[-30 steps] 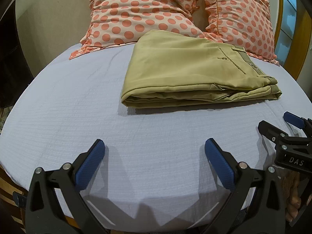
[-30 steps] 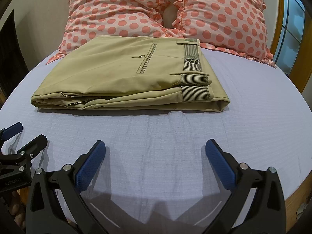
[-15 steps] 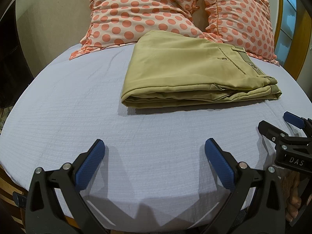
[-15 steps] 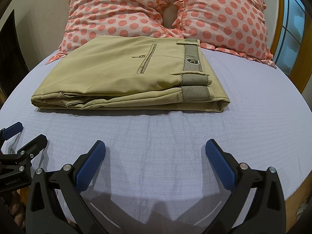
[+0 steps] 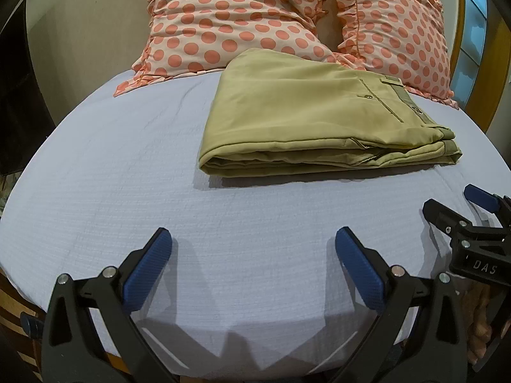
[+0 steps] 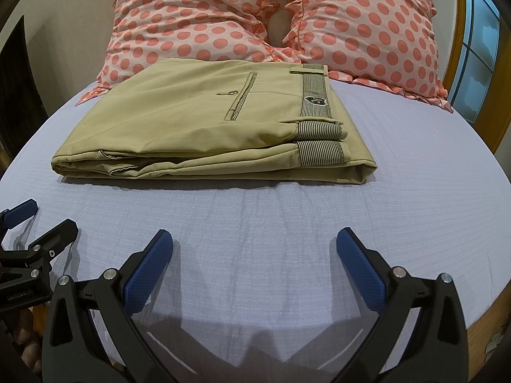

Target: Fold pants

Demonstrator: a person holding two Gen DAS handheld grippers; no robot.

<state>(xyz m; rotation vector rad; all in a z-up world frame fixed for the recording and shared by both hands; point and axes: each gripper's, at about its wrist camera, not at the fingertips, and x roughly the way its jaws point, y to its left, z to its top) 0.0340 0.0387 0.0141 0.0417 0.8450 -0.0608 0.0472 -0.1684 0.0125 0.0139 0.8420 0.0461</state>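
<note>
Khaki pants (image 5: 306, 118) lie folded in a flat stack on the pale blue bed sheet (image 5: 111, 172), waistband with its striped lining at the right (image 6: 316, 95). My left gripper (image 5: 252, 242) is open and empty over the sheet near the bed's front edge, well short of the pants. My right gripper (image 6: 254, 242) is open and empty too, also short of the pants (image 6: 198, 127). Each gripper shows at the edge of the other's view: the right one in the left wrist view (image 5: 453, 204), the left one in the right wrist view (image 6: 44, 220).
Two pink pillows with coral dots (image 6: 198, 28) (image 6: 361, 22) stand against the headboard, right behind the pants. A wooden bed frame and a window (image 6: 479, 54) are at the right. A dark panel (image 5: 16, 95) is at the left.
</note>
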